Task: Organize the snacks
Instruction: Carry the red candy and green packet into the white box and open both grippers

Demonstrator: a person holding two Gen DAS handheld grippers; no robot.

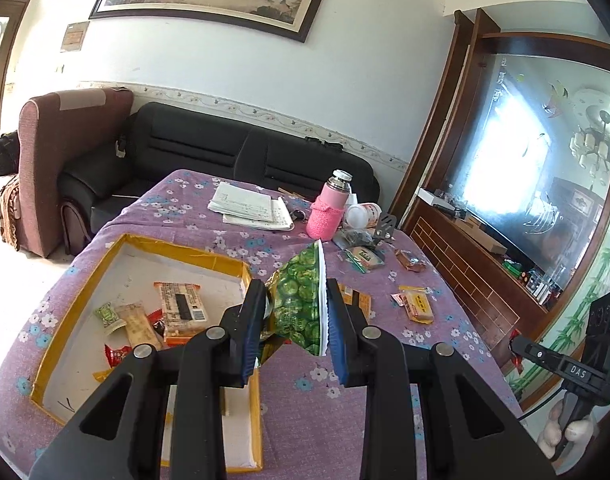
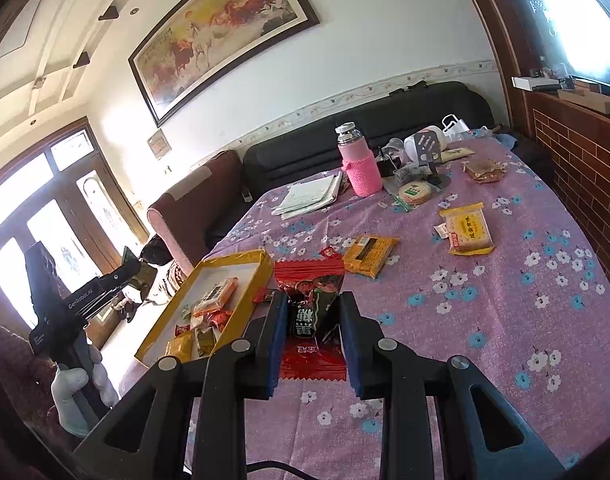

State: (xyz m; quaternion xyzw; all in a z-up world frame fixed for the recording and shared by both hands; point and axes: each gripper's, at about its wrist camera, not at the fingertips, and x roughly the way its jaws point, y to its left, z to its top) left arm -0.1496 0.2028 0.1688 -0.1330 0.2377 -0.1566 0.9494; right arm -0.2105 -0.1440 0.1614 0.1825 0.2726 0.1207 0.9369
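Observation:
My left gripper [image 1: 293, 322] is shut on a green snack bag [image 1: 301, 300] with a white sealed edge, held above the table just right of the yellow-rimmed box [image 1: 225, 261]. Several snack packets [image 1: 181, 312] lie inside that box. My right gripper [image 2: 313, 340] is shut on a red snack packet [image 2: 311, 284] with dark print, lifted over the purple floral cloth [image 2: 505, 320]; the same box [image 2: 233, 258] sits to its left. Loose on the cloth lie a yellow cracker pack [image 2: 467, 228], an orange-yellow pack [image 2: 369, 254] and a round biscuit pack [image 2: 415, 193].
A pink-sleeved flask [image 1: 328, 210], papers [image 1: 249, 208], a white jar [image 1: 365, 214] and small clutter stand at the table's far end. A black sofa [image 1: 209, 152] and a maroon armchair [image 1: 65, 148] lie beyond. A wooden TV cabinet [image 1: 477, 264] runs along the right. A gloved hand [image 2: 71, 392] holds the other gripper.

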